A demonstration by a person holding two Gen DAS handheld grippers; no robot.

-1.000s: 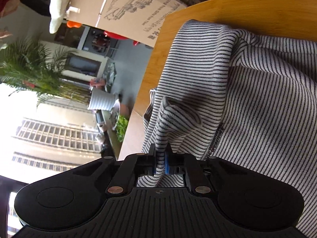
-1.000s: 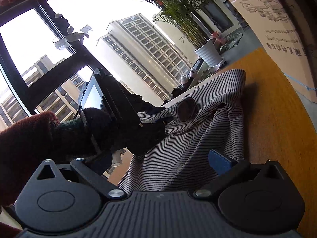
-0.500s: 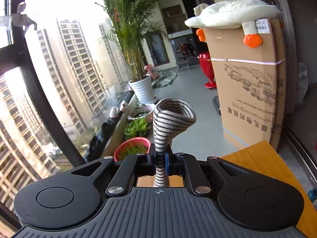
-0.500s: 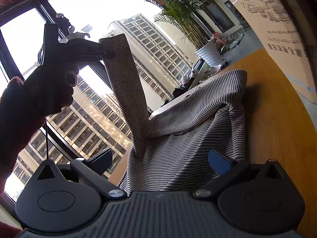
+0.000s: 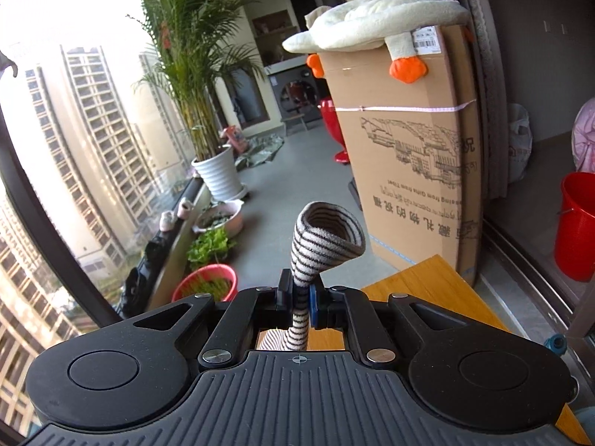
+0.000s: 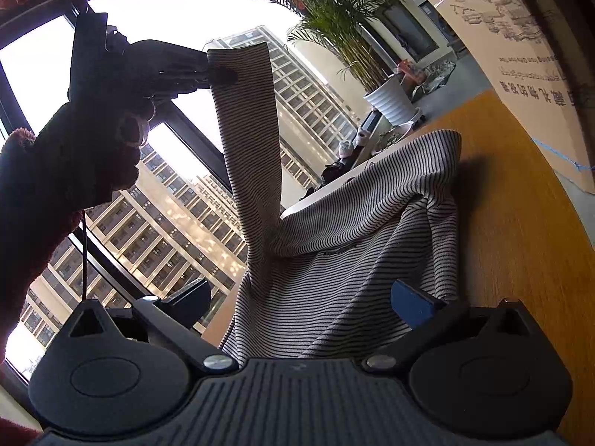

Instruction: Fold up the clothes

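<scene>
A: Shirt first. Where is it?

B: Striped shirt, mostly bunched on the table, right ahead of the right gripper and partly between its fingers. One sleeve is pulled up off the pile, stretched taut to the left gripper, which sits high and to the left of the right tool.

A: Left gripper state?

B: Clamped on the sleeve. In its own view the cuff pokes out just past the fingertips, and the fabric runs down between the pinched fingers.

A: Right one?

B: Spread wide, gripping nothing. Blue pad is over the cloth; contact unclear.

A: Why hold the sleeve up like that?

B: My guess: to straighten it and clear it from the bunch, so it can be laid across the body for a fold. The right tool waits low by the hem, probably to pin or grab it.

A: View differences?

B: Right view shows the whole setup: pile, raised sleeve, the hand on the left tool. Left view misses the pile, showing only the cuff, a table corner below, and beyond the tips a box and a potted palm. It does confirm the pinch close up.
</scene>
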